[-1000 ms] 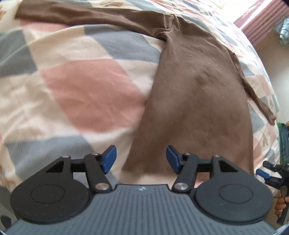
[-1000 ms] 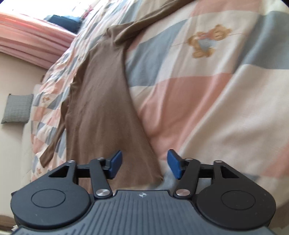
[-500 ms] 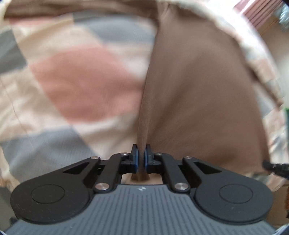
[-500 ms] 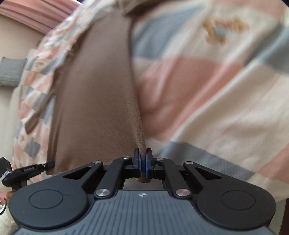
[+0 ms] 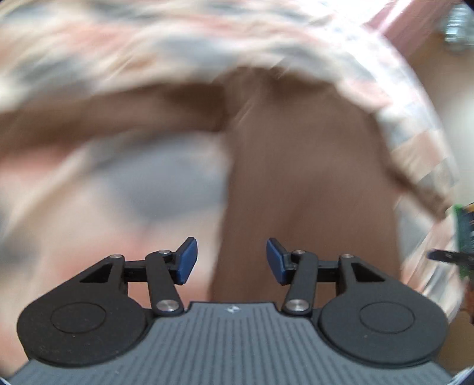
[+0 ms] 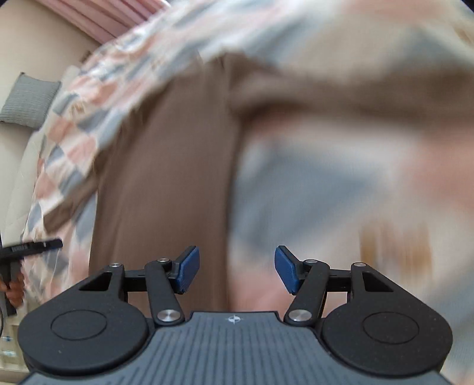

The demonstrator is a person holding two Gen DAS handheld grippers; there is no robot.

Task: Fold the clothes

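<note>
A brown long-sleeved top lies on the patchwork bedspread, blurred by motion in both views. One sleeve stretches off to the left in the left wrist view. My left gripper is open above the top's left edge, nothing between its blue pads. In the right wrist view the same top runs up the left half, its sleeve reaching right. My right gripper is open over the top's right edge and holds nothing.
The bedspread has pink, grey and cream patches. The other gripper's tip shows at each view's edge: right, left. A grey cushion and pink curtain lie beyond the bed.
Both grippers shut on the top's bottom corners half a second ago, carried the hem forward, and have now opened and let go. The views are moving fast.
</note>
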